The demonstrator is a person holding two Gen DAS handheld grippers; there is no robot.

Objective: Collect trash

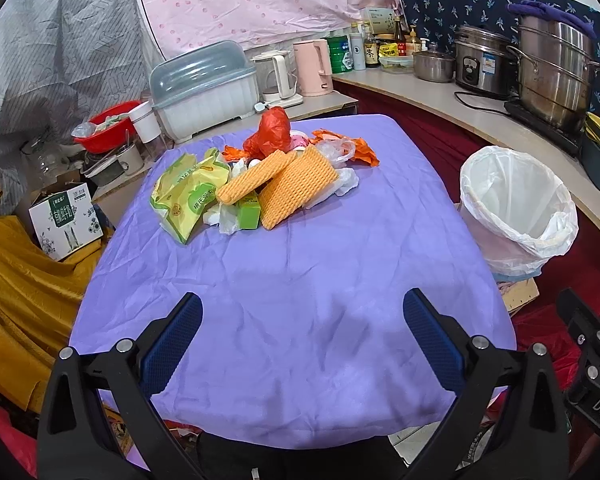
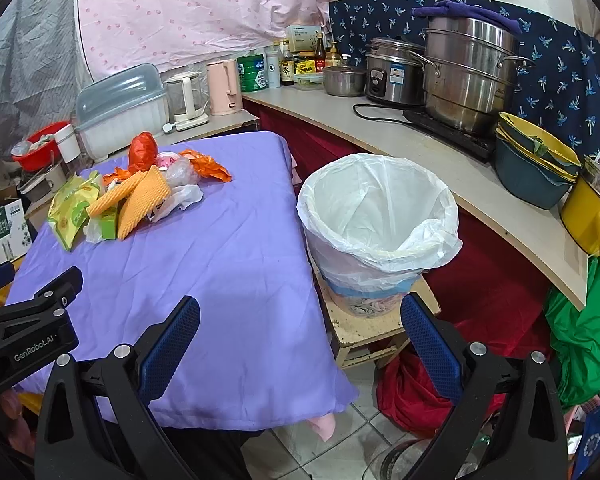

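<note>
A heap of trash lies at the far middle of the purple-covered table (image 1: pixel 292 280): a yellow-green wrapper (image 1: pixel 188 192), two orange foam nets (image 1: pixel 296 188), a small green box (image 1: pixel 249 210), a red plastic bag (image 1: pixel 270 130), clear and white plastic (image 1: pixel 340 152). The heap also shows in the right wrist view (image 2: pixel 132 196). A bin lined with a white bag (image 2: pixel 380 220) stands on a low stool right of the table, also in the left wrist view (image 1: pixel 516 208). My left gripper (image 1: pixel 302 336) is open and empty over the near table. My right gripper (image 2: pixel 300 340) is open and empty near the table's right edge.
A counter (image 2: pixel 440 160) runs along the right with steel pots (image 2: pixel 468 68), a rice cooker (image 2: pixel 396 72), stacked bowls (image 2: pixel 536 164) and bottles. A dish box (image 1: pixel 204 88), kettles and a red basin (image 1: pixel 108 124) stand behind the table. Yellow cloth (image 1: pixel 24 292) lies left.
</note>
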